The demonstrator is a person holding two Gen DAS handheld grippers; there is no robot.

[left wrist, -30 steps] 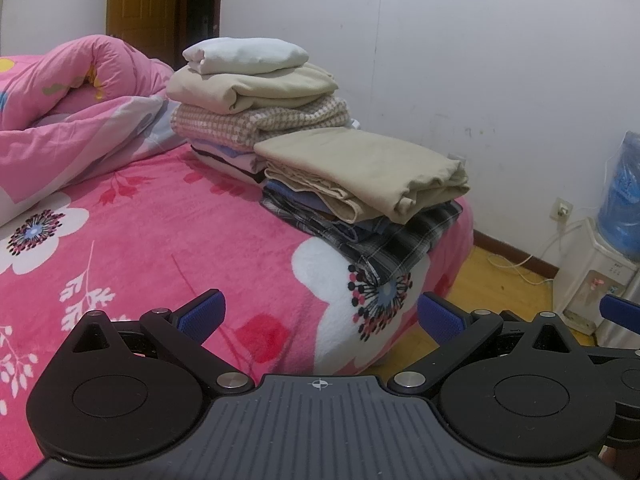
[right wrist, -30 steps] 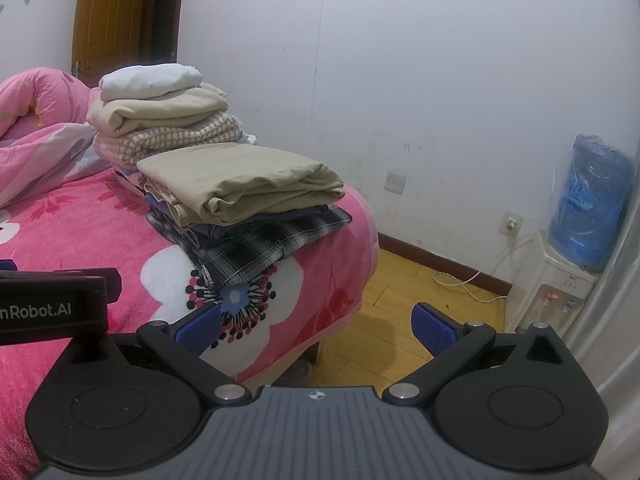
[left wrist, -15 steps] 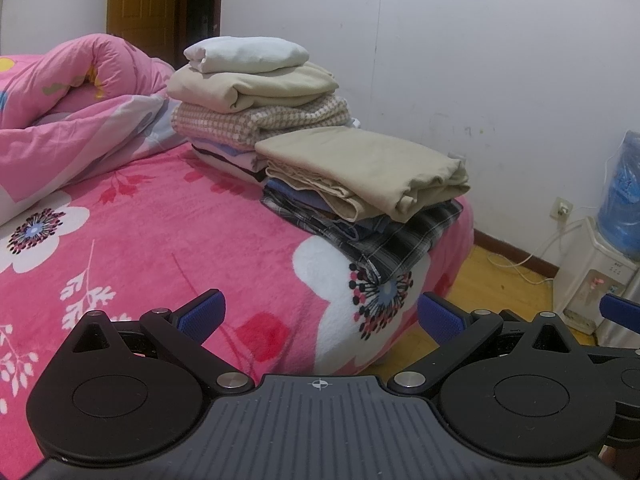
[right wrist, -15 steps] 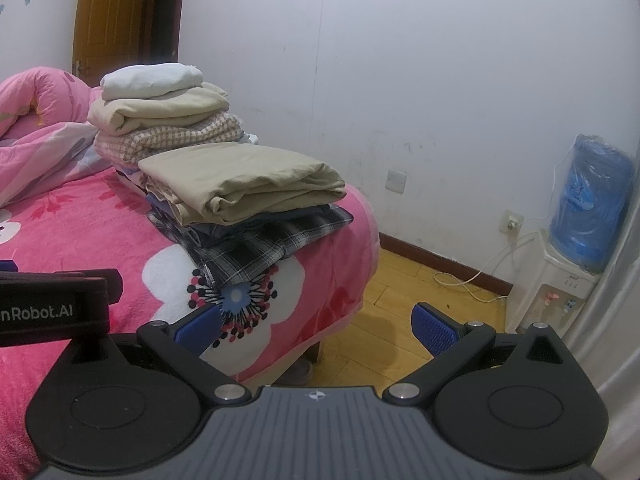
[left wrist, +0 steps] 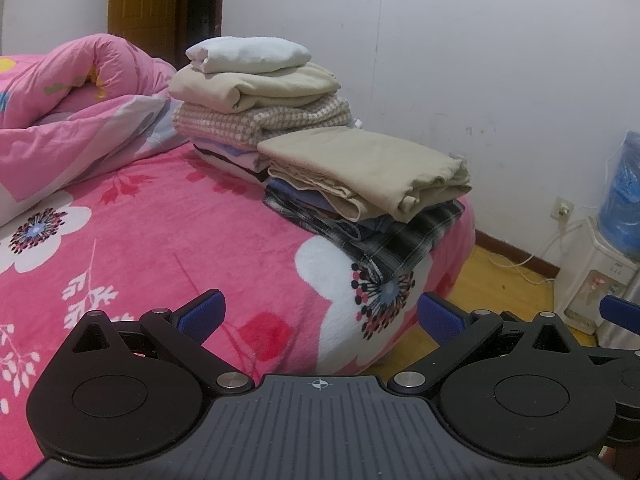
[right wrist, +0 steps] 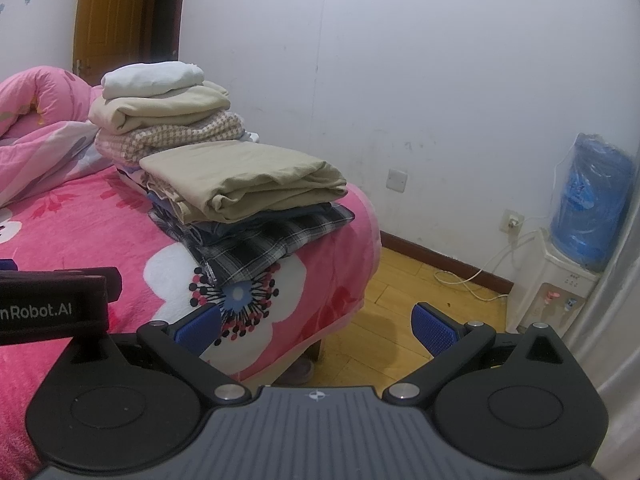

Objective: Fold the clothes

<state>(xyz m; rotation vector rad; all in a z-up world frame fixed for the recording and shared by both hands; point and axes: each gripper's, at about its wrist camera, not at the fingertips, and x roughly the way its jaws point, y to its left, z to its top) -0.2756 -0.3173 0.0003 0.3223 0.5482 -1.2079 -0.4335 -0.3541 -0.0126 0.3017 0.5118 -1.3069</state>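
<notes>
Nothing has shifted over the past second: your left gripper and right gripper stay spread, empty. Two folded stacks, near stack and far stack, sit on the bed; folding looks finished.

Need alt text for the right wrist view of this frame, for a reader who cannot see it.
The right gripper, jaws open and empty, faces a pink floral bed carrying two stacks of folded clothes; a beige folded piece tops the nearer stack. A water dispenser stands by the white wall on the right.
</notes>
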